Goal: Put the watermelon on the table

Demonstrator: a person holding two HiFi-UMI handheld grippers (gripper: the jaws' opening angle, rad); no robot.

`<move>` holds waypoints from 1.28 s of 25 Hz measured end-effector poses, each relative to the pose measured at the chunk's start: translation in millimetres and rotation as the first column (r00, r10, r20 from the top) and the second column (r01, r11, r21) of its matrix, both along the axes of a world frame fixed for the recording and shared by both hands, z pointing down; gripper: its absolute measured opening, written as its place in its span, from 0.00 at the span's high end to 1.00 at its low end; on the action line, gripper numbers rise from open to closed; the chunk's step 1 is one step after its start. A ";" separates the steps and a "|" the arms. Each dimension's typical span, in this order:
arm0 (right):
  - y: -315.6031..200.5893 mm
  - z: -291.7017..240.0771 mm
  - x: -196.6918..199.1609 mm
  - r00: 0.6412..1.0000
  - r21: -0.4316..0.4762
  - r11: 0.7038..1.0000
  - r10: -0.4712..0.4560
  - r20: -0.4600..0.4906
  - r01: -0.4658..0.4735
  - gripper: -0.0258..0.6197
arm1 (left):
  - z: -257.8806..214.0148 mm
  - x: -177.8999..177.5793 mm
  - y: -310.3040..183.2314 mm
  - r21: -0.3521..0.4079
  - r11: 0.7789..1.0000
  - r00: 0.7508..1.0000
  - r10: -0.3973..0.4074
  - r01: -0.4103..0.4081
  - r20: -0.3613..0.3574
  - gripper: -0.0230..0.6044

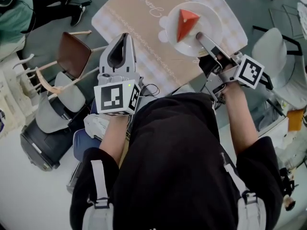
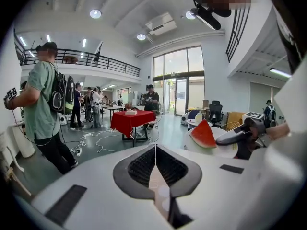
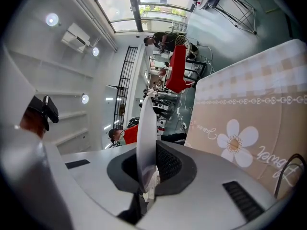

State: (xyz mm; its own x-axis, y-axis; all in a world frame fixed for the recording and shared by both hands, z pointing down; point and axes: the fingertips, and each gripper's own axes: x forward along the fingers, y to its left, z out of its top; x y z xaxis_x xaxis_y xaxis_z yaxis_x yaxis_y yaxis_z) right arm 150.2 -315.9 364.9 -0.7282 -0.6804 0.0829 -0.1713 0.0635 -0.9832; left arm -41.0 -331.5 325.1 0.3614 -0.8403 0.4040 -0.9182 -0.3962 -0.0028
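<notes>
Watermelon slice [image 1: 186, 22] sat on white plate [image 1: 211, 15], rim clamped in right gripper [image 1: 202, 37], seemingly to carry it level over the surface [image 1: 139, 32]; left gripper [image 1: 121, 41] was closed, empty.

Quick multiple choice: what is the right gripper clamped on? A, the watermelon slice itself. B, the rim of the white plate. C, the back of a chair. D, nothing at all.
B: the right gripper has its jaws shut on the thin edge of the white plate. The watermelon slice lies on that plate, clear of the jaws.
</notes>
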 end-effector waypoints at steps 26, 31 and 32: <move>187.4 -63.2 -103.0 0.997 0.094 0.993 0.079 -0.026 -0.076 0.93 | -49.1 -118.1 201.7 0.134 0.991 0.995 0.015 -0.002 -0.096 0.94; 243.0 -69.8 -125.4 0.996 0.116 0.990 0.081 -0.037 -0.077 0.93 | -56.5 -137.5 257.9 0.163 0.987 0.995 0.027 -0.010 -0.099 0.94; 252.9 -71.4 -129.5 0.996 0.121 0.990 0.080 -0.039 -0.075 0.93 | -58.2 -141.6 267.6 0.167 0.986 0.995 0.027 -0.010 -0.100 0.94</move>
